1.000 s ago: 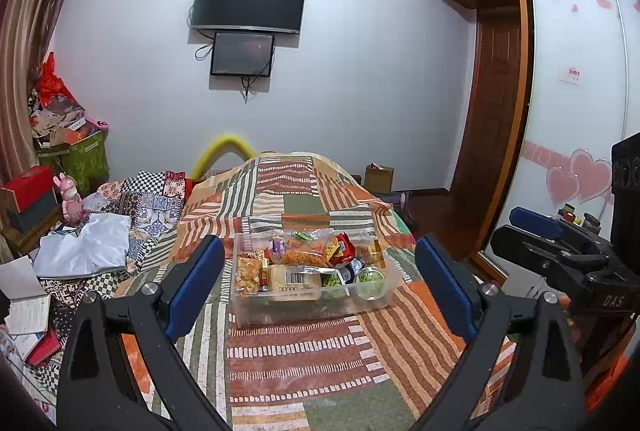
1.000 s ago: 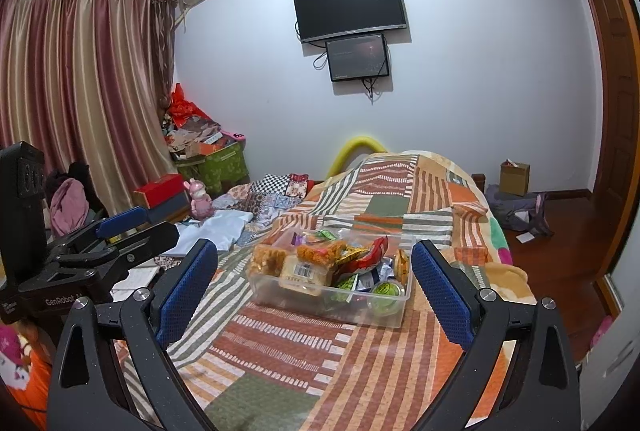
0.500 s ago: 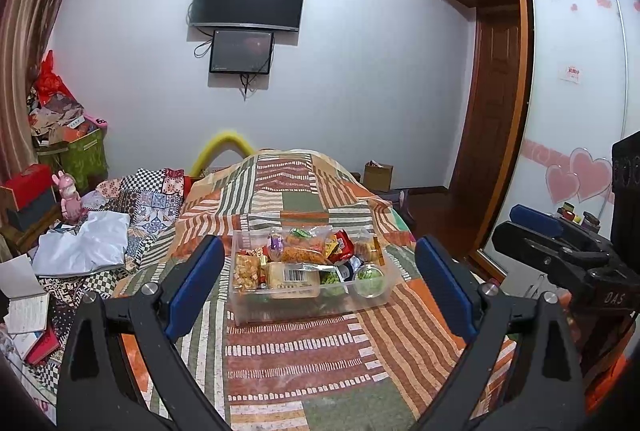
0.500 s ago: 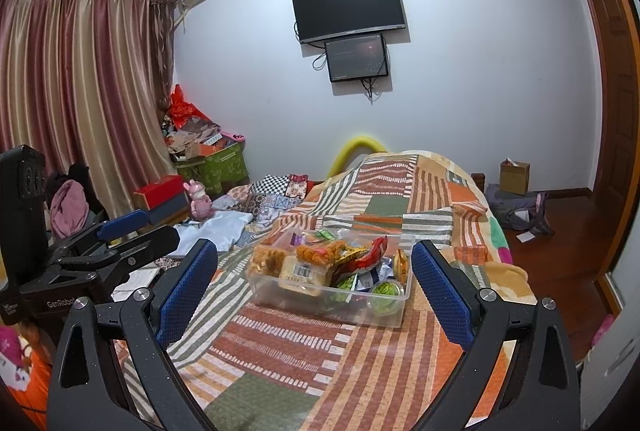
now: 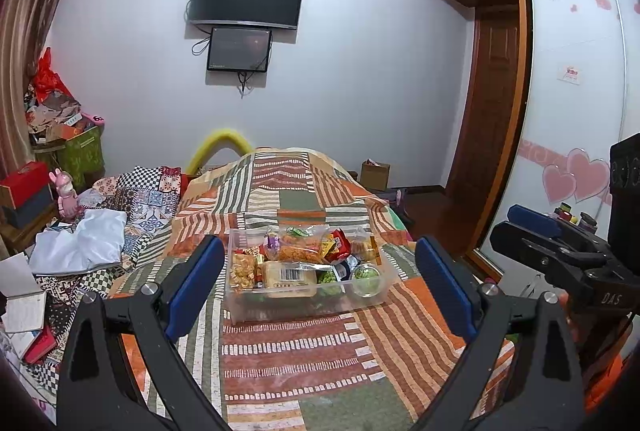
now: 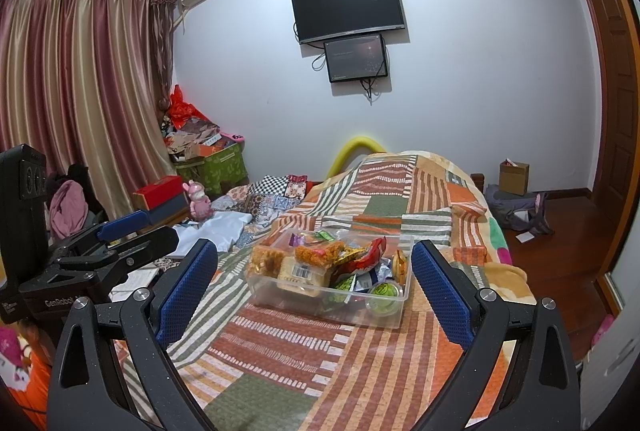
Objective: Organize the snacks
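Your left gripper [image 5: 318, 285] and right gripper [image 6: 314, 285] both gape, empty; snack bin [image 6: 384, 315] sits ahead between their fingers (contents packed, labels perhaps unreadable).

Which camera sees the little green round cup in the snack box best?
The right wrist view. There the green round cup sits at the clear box's near corner with its top showing. In the left wrist view the same cup is at the box's right end, seen more from the side through the plastic wall.
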`<state>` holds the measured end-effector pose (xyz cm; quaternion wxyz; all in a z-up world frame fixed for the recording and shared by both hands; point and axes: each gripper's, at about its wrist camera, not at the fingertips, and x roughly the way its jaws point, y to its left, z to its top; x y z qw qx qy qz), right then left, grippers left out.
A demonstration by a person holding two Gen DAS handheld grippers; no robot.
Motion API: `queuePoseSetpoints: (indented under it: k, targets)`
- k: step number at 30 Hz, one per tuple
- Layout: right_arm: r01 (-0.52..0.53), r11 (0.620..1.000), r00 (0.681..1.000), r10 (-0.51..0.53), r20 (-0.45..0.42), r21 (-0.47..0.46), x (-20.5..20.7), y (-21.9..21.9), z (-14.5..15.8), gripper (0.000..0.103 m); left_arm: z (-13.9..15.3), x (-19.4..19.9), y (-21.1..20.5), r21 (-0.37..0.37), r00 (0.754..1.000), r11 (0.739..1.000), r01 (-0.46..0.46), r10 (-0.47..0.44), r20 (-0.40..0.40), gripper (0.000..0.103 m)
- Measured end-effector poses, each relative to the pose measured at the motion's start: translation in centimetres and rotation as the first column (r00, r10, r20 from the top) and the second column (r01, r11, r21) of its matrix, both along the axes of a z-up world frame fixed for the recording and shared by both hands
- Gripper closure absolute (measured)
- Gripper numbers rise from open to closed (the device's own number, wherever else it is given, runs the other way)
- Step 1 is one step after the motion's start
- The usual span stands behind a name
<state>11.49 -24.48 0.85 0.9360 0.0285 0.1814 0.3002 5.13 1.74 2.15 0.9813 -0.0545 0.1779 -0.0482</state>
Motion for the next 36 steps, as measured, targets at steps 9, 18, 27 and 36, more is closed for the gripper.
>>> queuePoseSetpoints:
  k: [9,18,27,36]
  targets:
    - [-0.001,1.000,1.000,0.001,0.002,0.001,0.10,-0.04,0.06,0.006,-0.01,-0.05,0.01,0.005,1.000,1.000,0.000,0.000,0.005,0.006]
    - [-0.001,1.000,1.000,0.001,0.002,0.001,0.12,-0.03,0.07,0.006,0.00,0.00,-0.08,0.001,1.000,1.000,0.006,-0.006,-0.001,0.006]
    - [-0.006,1.000,1.000,0.006,-0.003,0.003,0.14,0.05,-0.04,0.006,0.05,-0.07,-0.24,0.009,1.000,1.000,0.003,-0.003,0.006,0.006]
    - [-0.008,1.000,1.000,0.008,-0.015,0.004,0.34,-0.05,-0.53,0.006,-0.29,0.16,0.00,-0.002,1.000,1.000,-0.004,0.004,-0.014,0.005]
